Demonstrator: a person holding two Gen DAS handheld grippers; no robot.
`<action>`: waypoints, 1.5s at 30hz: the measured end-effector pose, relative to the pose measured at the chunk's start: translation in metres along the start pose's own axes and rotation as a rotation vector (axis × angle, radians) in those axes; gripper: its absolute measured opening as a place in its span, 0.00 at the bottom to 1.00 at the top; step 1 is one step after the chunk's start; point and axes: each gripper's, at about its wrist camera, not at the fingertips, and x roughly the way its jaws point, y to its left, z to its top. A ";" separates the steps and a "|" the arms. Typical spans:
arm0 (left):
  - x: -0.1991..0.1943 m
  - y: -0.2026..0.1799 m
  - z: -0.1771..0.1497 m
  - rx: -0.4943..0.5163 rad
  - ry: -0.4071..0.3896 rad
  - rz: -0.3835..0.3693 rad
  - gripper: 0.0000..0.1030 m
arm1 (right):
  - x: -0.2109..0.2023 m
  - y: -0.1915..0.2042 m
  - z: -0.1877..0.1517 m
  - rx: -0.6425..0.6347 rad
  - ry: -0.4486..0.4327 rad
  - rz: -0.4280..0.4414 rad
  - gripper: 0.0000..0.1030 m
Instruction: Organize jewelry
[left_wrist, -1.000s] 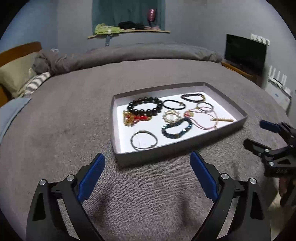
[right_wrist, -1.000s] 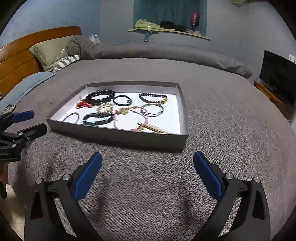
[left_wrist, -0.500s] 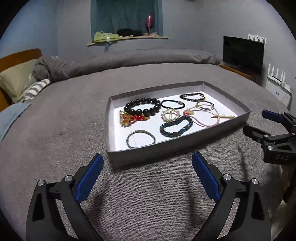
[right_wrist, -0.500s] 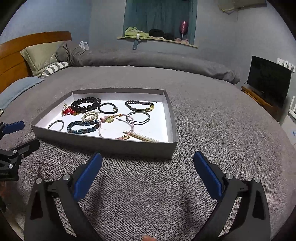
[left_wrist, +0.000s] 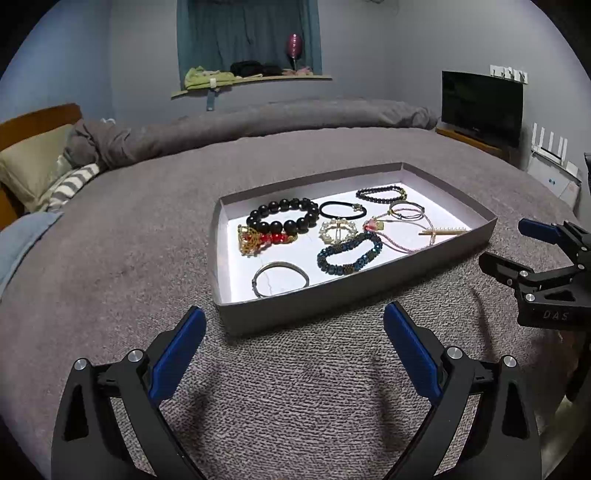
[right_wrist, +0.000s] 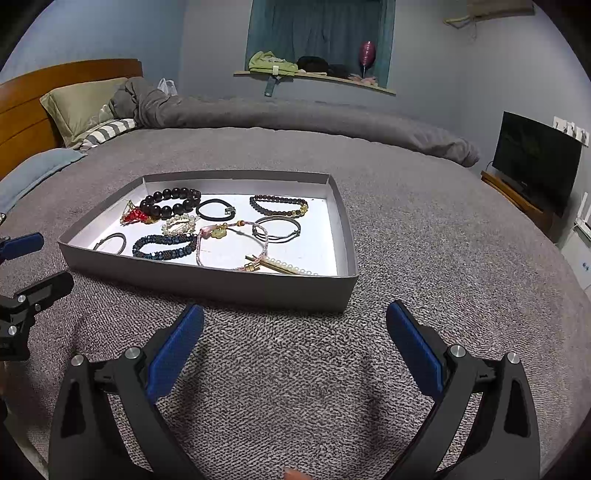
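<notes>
Jewelry lies in the shallow grey tray (left_wrist: 354, 288) on the bed ahead of you, its long side facing both empty, spread fingers, your left gripper (left_wrist: 293, 354) nearest the silver bangle (left_wrist: 280, 278).

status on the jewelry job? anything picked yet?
Done: nothing visibly sorted; the pieces lie jumbled in the grey tray, the pink cord necklace overlapping others.
In hand: nothing. Left gripper and right gripper are open above the bedspread, short of the tray.
Left: picking and arranging everything.
</notes>
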 end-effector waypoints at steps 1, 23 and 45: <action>0.000 0.000 0.000 0.001 0.001 0.001 0.95 | 0.000 0.000 0.000 0.000 0.001 0.000 0.95; 0.002 -0.002 -0.002 0.005 0.017 -0.007 0.95 | 0.001 0.001 -0.001 -0.007 0.007 -0.001 0.95; 0.002 -0.003 -0.002 0.004 0.018 -0.005 0.96 | 0.003 0.001 -0.002 -0.016 0.014 -0.002 0.95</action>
